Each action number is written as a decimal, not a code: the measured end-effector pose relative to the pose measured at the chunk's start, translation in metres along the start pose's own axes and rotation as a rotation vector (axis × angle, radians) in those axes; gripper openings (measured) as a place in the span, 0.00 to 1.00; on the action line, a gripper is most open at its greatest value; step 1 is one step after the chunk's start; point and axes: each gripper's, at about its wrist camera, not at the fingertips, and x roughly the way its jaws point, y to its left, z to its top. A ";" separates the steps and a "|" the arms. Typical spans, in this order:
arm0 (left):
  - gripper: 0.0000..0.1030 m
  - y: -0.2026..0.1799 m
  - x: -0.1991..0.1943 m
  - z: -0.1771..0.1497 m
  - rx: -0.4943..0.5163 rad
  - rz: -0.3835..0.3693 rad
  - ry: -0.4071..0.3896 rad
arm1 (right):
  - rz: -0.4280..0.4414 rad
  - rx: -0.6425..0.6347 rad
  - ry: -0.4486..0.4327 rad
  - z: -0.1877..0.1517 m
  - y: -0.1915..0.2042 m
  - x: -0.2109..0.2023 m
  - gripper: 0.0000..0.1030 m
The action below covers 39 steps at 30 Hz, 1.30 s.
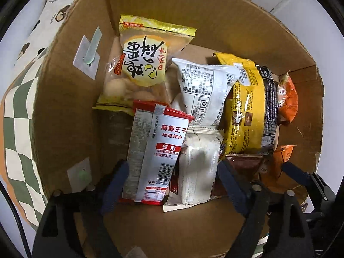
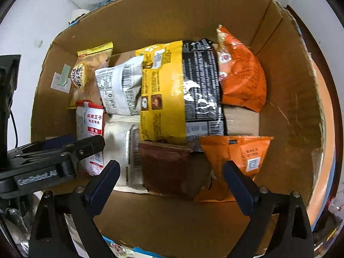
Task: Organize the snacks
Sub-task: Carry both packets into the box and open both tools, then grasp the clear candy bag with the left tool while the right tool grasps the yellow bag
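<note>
An open cardboard box holds several snack packets. My left gripper stands open over the box's near-left part, with a red-and-white spicy-strip packet and a white packet lying between its fingers, neither pressed. My right gripper is open above a brown packet and an orange packet. Further in lie a yellow egg-biscuit bag, a white bag, a large yellow-and-black bag and another orange bag. The left gripper shows at the right wrist view's left edge.
Grey tape patches stick to the box's left wall. A bear-print cloth and a green checked cloth lie outside the box on the left. An orange-rimmed surface borders its right side. Bare cardboard floor shows between the orange bags.
</note>
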 end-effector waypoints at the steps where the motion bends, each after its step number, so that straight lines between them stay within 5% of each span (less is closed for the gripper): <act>1: 0.83 -0.002 -0.001 -0.002 0.002 0.005 -0.009 | 0.000 0.001 0.001 -0.001 -0.002 0.000 0.96; 11: 0.83 -0.018 -0.025 -0.034 0.000 0.018 -0.118 | -0.047 0.018 -0.069 -0.020 -0.020 -0.021 0.96; 21: 0.83 -0.033 -0.089 -0.100 0.032 0.066 -0.332 | -0.091 -0.009 -0.232 -0.052 -0.021 -0.079 0.96; 39: 0.83 -0.047 -0.172 -0.167 0.045 0.089 -0.610 | -0.076 -0.057 -0.457 -0.124 0.001 -0.186 0.96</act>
